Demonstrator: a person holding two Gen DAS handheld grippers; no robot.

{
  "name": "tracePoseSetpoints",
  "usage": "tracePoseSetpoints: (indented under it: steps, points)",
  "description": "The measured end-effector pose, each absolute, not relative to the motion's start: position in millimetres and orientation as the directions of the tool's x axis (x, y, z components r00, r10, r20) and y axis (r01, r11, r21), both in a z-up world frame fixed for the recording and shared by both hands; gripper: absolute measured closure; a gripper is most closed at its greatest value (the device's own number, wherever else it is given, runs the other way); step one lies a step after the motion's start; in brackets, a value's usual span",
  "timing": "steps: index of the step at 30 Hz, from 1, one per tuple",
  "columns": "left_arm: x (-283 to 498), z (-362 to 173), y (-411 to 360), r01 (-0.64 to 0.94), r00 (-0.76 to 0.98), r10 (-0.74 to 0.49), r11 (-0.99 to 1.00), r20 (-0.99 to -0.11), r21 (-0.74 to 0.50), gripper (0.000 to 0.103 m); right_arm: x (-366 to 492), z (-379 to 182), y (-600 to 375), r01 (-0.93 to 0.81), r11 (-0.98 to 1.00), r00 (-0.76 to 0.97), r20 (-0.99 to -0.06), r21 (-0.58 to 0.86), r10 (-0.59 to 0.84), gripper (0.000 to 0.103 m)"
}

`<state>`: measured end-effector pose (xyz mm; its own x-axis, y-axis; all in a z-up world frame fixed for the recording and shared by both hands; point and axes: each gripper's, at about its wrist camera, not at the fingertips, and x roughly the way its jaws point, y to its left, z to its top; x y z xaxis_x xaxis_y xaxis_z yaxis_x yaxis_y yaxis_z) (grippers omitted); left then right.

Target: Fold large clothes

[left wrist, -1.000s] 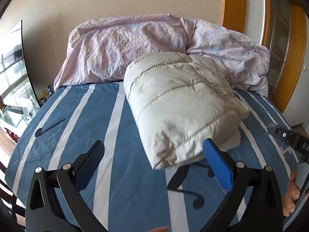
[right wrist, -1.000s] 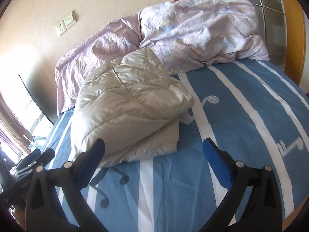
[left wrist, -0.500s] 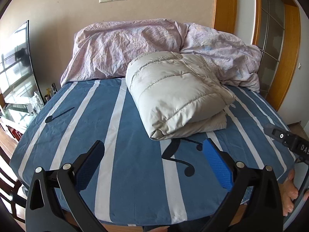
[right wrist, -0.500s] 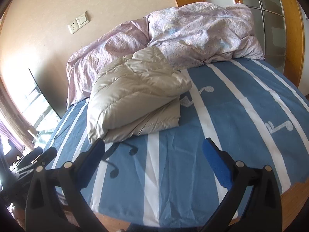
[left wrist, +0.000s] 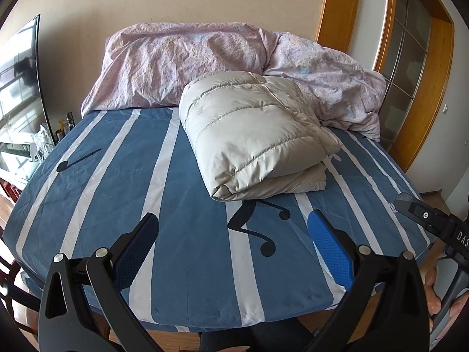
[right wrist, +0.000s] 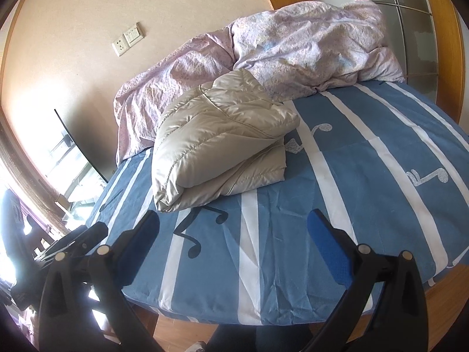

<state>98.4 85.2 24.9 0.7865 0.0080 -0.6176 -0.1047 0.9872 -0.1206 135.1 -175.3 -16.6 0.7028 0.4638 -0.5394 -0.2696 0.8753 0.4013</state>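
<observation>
A beige quilted down jacket (left wrist: 252, 138) lies folded in a thick bundle on the blue striped bed sheet (left wrist: 187, 211), toward the back middle. It also shows in the right wrist view (right wrist: 217, 140). My left gripper (left wrist: 233, 226) is open and empty, well back from the jacket, over the bed's front edge. My right gripper (right wrist: 233, 224) is open and empty, also back near the front edge, with the jacket ahead and to the left. The right gripper's body shows in the left wrist view (left wrist: 433, 223).
A crumpled pink duvet (left wrist: 222, 61) is piled along the wall behind the jacket. A TV screen (left wrist: 17, 79) stands at the left, a wooden door frame (left wrist: 422, 94) at the right. Wood floor (right wrist: 176, 331) shows below the bed's front edge.
Both grippers have pulled back from the jacket toward the bed's front edge. The folded jacket now lies farther away and untouched. Both grippers stay open.
</observation>
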Motion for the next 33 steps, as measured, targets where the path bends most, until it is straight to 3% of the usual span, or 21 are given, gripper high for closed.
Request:
tracePoseSetpoints:
  steps: [22,33]
  points:
    - [89,29,83,-0.135,0.784,0.040,0.985,-0.619,-0.106,0.001,106,1,-176,-0.206,0.940,0.780,-0.535,0.270,0.325,0.002]
    - [87,29,83,-0.133,0.782,0.041,0.986,-0.622,-0.103,0.001,102,2,-177,-0.207,0.942,0.786,-0.528,0.264,0.321,0.002]
